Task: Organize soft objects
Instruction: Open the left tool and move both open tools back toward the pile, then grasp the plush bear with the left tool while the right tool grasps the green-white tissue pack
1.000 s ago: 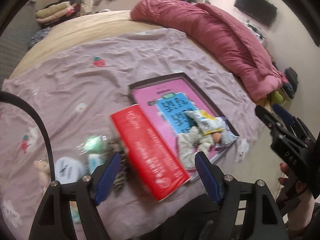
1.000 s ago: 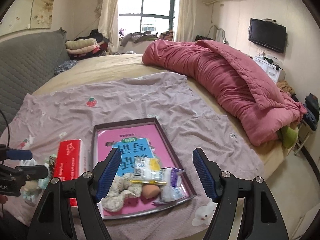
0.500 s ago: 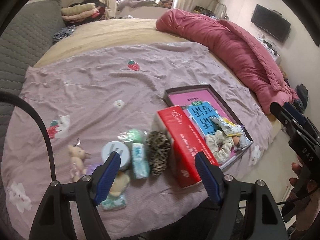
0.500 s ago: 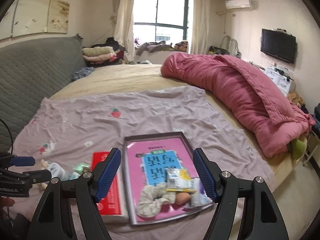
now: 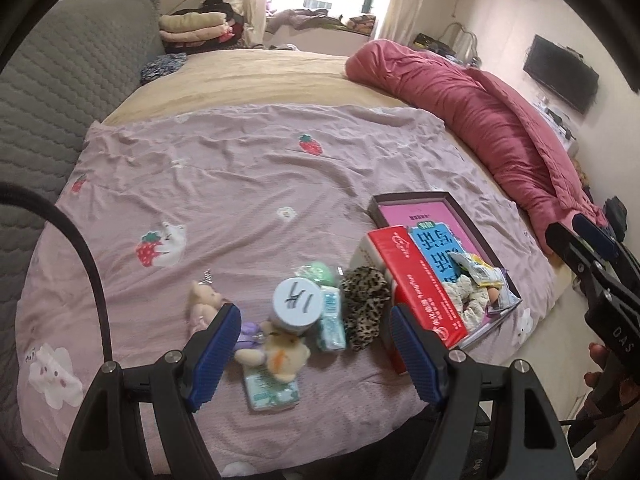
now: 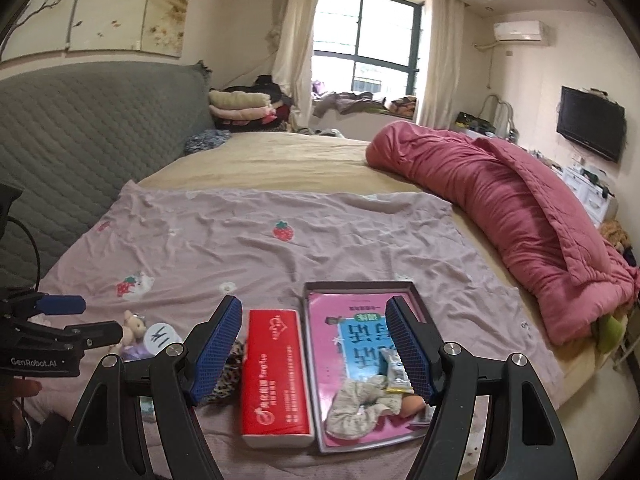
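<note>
just beyond left hand-held gripper (image 5: 312,354): plush toys (image 5: 280,354)

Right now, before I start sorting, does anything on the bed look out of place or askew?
Nothing is spilled or damaged. The odd part is the loose cluster left of the red tissue box: a leopard scrunchie, tissue packs, small plush toys and a round lid lie jumbled and overlapping, while the tray already holds a few things.

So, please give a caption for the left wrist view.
Open left gripper above small plush toys beside a red box on the bed.
</note>
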Demonstrator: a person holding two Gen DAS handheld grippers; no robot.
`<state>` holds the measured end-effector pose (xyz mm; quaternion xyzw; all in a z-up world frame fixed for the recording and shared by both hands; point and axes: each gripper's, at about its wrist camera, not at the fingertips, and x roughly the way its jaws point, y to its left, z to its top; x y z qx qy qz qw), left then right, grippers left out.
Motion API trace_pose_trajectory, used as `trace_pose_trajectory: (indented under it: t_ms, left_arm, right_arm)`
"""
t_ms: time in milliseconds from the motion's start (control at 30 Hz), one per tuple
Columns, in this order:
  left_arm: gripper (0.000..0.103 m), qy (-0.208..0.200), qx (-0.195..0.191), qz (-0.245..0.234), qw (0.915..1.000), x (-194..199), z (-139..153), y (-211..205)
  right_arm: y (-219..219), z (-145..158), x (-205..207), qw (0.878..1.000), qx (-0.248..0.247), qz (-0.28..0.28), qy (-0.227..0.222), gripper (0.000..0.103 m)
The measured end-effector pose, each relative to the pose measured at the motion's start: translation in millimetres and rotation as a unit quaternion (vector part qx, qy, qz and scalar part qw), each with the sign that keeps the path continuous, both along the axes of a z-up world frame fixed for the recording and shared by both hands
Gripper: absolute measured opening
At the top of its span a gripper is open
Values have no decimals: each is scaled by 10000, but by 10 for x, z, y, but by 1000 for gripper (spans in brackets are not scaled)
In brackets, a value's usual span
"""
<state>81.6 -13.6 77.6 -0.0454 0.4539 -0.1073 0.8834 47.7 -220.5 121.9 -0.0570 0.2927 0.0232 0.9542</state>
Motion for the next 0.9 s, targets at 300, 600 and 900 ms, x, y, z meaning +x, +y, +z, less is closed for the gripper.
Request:
trace_pose_trajectory:
  t_ms: [300,600,900]
  left_arm:
    - [77,124,-152,555,9983,-24,-117,558]
    - [77,508,-249,1104,9923,-119,-568,1095]
    - [77,917,-256,1172,9885,-185,-992,1218]
  right_arm:
    - [224,-108,-3,9991,-2,375,186,75]
    - [576,-543,45,9927,-6,959,738,76]
    - [1030,-1130,115,9808,-111,1435,1316,75]
